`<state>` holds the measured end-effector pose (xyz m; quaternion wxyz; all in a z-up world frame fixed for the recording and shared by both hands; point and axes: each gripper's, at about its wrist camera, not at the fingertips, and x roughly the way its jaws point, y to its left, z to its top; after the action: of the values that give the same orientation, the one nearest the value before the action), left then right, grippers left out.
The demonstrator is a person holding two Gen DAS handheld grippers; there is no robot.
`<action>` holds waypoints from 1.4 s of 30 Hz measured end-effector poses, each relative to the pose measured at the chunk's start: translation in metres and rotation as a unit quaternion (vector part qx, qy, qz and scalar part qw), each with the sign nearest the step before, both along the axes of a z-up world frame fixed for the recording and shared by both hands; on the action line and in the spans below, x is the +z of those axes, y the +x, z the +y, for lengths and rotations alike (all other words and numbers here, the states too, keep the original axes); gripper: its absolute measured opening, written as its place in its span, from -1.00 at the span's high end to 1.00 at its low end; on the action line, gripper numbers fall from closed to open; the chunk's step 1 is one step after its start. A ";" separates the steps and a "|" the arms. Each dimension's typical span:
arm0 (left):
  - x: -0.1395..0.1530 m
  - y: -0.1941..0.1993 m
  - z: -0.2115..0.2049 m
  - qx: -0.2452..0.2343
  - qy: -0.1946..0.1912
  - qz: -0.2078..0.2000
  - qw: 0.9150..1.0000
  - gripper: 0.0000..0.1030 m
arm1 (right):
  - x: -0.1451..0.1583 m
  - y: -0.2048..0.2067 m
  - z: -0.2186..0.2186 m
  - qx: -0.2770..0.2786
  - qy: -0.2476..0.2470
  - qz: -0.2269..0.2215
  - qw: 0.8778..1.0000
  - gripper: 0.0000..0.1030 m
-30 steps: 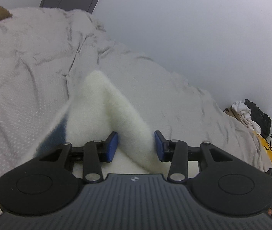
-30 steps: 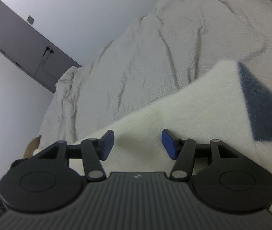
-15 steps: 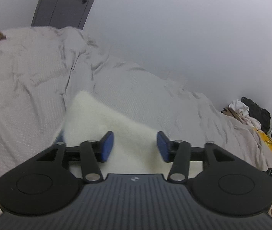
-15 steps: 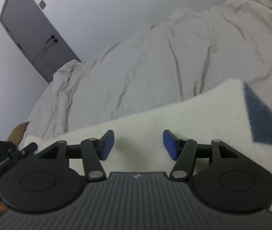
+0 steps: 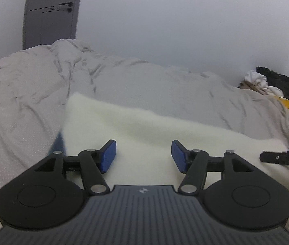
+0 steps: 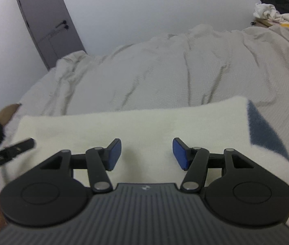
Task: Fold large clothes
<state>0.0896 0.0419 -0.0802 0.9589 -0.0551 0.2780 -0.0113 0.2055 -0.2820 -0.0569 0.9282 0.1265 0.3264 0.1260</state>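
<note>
The left gripper (image 5: pixel 143 155) hangs over the near part of a cream fleece garment (image 5: pixel 144 126) lying flat on the grey bedcover (image 5: pixel 164 85); its jaws have just been opening and grip nothing. The fleece looks soft, thick and light, likely to sag and slide on itself, so I would pinch it at the corners of its far edge. The right gripper (image 6: pixel 146 153) is likewise spread and empty, beside the garment's blue patch (image 6: pixel 264 130).

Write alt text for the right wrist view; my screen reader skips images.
The right gripper hovers open over a folded cream garment with a blue patch lying on a rumpled grey bedspread. A grey door stands behind the bed.
</note>
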 end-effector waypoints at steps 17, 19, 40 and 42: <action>-0.019 0.033 0.011 0.017 -0.003 0.012 1.000 -0.35 | -0.024 0.030 0.001 -0.005 -0.004 -0.008 1.000 -0.35; -0.013 0.026 0.012 0.019 -0.013 0.005 1.000 -0.40 | -0.022 0.027 0.000 -0.009 0.003 -0.008 1.000 -0.35; 0.007 -0.101 0.003 0.058 -0.143 0.020 0.988 -0.77 | 0.031 -0.080 -0.001 0.007 0.040 -0.085 0.996 -1.00; 0.000 -0.102 0.008 0.060 -0.172 0.037 0.983 -0.77 | 0.027 -0.082 -0.002 0.007 0.059 -0.070 0.996 -1.00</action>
<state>-0.0125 0.0498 -0.0806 0.9232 -0.2362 0.3031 0.0004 0.1231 -0.2840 -0.0298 0.9387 0.1698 0.2538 0.1600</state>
